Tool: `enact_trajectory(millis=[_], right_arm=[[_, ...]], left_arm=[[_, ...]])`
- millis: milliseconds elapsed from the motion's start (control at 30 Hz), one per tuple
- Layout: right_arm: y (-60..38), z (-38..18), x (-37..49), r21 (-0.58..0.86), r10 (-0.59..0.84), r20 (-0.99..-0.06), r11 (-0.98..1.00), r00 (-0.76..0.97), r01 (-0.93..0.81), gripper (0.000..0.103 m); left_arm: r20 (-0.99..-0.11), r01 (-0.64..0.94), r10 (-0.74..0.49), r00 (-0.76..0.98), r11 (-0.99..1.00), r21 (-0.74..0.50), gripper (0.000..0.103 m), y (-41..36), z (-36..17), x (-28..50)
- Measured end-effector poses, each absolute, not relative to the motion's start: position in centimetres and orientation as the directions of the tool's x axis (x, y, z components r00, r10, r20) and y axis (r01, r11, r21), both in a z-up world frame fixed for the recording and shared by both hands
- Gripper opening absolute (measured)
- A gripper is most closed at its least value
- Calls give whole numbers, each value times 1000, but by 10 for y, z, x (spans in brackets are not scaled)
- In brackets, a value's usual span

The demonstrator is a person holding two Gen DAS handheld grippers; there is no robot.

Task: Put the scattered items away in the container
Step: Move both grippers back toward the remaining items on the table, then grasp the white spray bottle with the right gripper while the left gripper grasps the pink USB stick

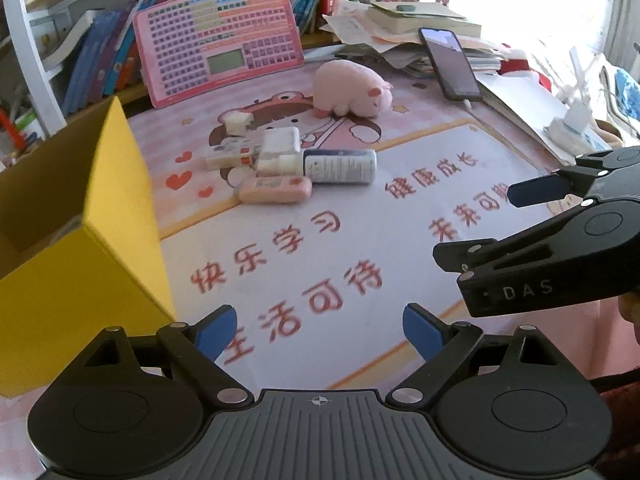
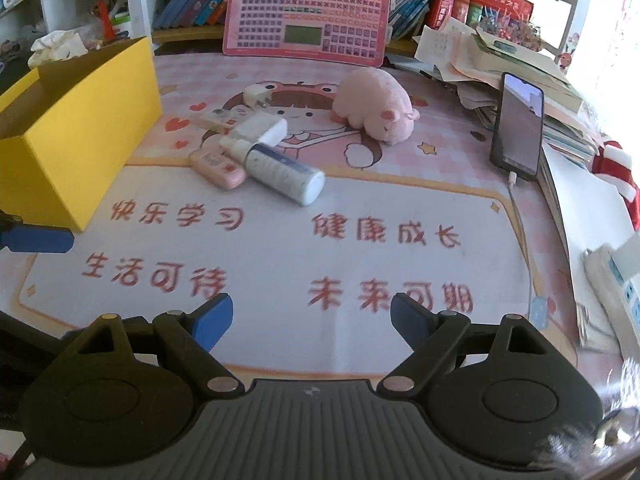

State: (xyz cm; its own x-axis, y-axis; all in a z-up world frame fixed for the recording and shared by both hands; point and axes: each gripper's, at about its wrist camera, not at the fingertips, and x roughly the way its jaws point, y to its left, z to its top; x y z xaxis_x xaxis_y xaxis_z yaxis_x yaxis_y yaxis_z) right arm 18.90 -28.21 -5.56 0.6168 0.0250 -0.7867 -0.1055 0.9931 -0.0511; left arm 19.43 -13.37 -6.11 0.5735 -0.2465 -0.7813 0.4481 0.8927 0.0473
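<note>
Nearest to both cameras, each pair of tongs is spread wide with nothing between its blue pads. The left gripper [image 1: 320, 332] hovers over a pink-and-white desk mat [image 1: 360, 240] printed with red Chinese characters, and the right gripper [image 2: 312, 318] hovers over the same mat beside it. Seen from the left wrist, the right tongs enter from the right edge, also released and empty.

Just left of the left tongs stands the yellow box [image 1: 80, 280], an open-topped cardboard container whose near corner sits close to the left blue pad; from the right wrist it stands ahead and to the left [image 2: 80, 140]. Its inside is mostly hidden.

Ahead of both tongs, near the middle of the mat, lies a small cluster of scattered items touching one another: a pink case [image 2: 218, 168] closest, a white cylindrical bottle [image 2: 286, 178] lying on its side just beside it, a white charger block [image 2: 260, 128] behind the bottle, and a small flat packet [image 2: 214, 120] to the left of the charger. A separate white plug [image 2: 256, 96] lies just beyond the cluster.

Farther ahead and to the right rests a pink plush pig [image 2: 374, 106]. Well to the right, a black phone [image 2: 518, 128] leans against a stack of papers, cable attached. At the back stands a pink learning tablet [image 2: 308, 10] against shelves of books.
</note>
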Motion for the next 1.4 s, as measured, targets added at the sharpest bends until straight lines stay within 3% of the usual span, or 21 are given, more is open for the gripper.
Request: enact_trajectory(millis=[267,467,700,1033,1400], right_arm=[[-308,-47,230,17,107,-745,990,659,-141,82],[-310,-49,267,80,196,-736,976,648,-203,67],[-288,-60,305,60,270,-744,938,611,-342,63],[-274,-78,336,35,353,-779,850,519,-525,36],[-344,-75,309,105,310,-793,917,524,-384,33]], left_arm=[[-773,404,-200,602,911,79,92,-152,-45,230],[-762,358,-127,634,922,144,92,-161,-44,258],[-786,300,-66,614,941,155,92,-161,-49,274],[-800,248,-18,599,955,163,92,-159,-52,288],[-819,203,-74,570,978,53,90,-171,-66,320]])
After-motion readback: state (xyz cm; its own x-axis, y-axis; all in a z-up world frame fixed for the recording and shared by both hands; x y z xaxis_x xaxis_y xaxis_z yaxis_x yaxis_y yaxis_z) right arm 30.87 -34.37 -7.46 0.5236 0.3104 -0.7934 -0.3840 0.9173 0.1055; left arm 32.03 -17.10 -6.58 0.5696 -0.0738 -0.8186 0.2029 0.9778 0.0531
